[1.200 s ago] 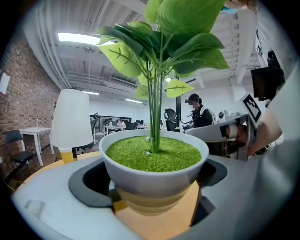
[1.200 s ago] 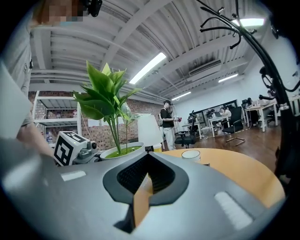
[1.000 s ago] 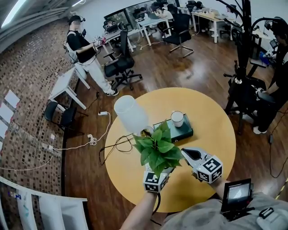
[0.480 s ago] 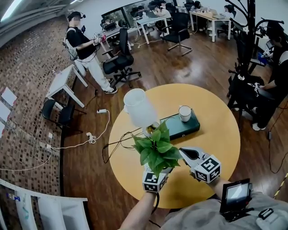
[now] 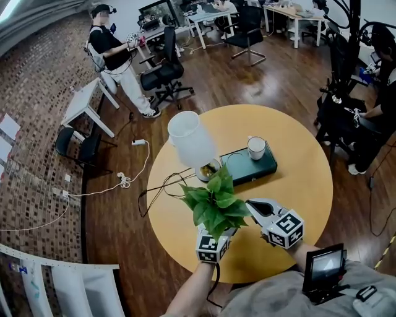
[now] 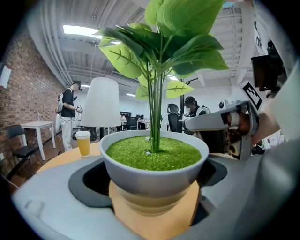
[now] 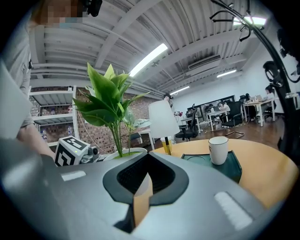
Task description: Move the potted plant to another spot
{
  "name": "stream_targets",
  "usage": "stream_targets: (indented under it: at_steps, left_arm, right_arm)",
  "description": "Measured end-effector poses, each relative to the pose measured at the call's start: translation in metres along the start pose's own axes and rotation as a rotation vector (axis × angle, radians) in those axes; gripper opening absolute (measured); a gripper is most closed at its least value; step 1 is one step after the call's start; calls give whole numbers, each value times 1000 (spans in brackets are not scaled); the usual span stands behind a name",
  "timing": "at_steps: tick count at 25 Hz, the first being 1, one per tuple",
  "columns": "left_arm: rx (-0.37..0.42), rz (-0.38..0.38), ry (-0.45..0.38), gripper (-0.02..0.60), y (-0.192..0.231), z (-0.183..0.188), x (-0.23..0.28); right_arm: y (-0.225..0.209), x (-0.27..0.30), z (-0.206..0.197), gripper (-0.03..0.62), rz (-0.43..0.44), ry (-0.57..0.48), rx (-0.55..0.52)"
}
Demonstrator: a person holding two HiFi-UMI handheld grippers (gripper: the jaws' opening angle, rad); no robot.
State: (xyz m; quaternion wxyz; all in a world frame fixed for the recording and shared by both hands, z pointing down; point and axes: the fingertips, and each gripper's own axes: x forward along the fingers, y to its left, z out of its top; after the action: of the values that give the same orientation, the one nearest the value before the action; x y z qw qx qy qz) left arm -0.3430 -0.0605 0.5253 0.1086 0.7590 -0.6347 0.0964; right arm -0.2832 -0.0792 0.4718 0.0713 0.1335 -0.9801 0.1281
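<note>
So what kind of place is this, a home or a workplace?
Most likely an open-plan office or lab: rows of desks at the back, swivel office chairs, and an exposed brick wall.

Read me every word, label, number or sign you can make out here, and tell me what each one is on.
No text is readable.
Left marker cube, right marker cube: square patterns only, no letters.
Papers on the brick wall: too small to read.
White mug, yellow cup: no print shows.
</note>
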Motion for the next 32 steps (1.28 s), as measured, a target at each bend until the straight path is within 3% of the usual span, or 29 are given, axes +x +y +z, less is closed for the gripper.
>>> stream_targets:
  at_steps: [6, 10, 19, 32]
  left_arm:
    - [-6, 35, 46, 525, 10, -46, 6]
    - [-15, 31, 63, 525, 9, -45, 5]
    - [-36, 75, 91, 525, 36, -96, 13]
    - [-73, 118, 92, 525, 87, -128, 17]
  right_arm:
    - [-6, 10, -24, 0, 13, 42, 13]
    - [-3, 16, -38, 0, 24, 81, 32]
    - [-11, 27, -85, 0, 25, 140, 66]
    - [-9, 54, -115, 0, 22, 208, 87]
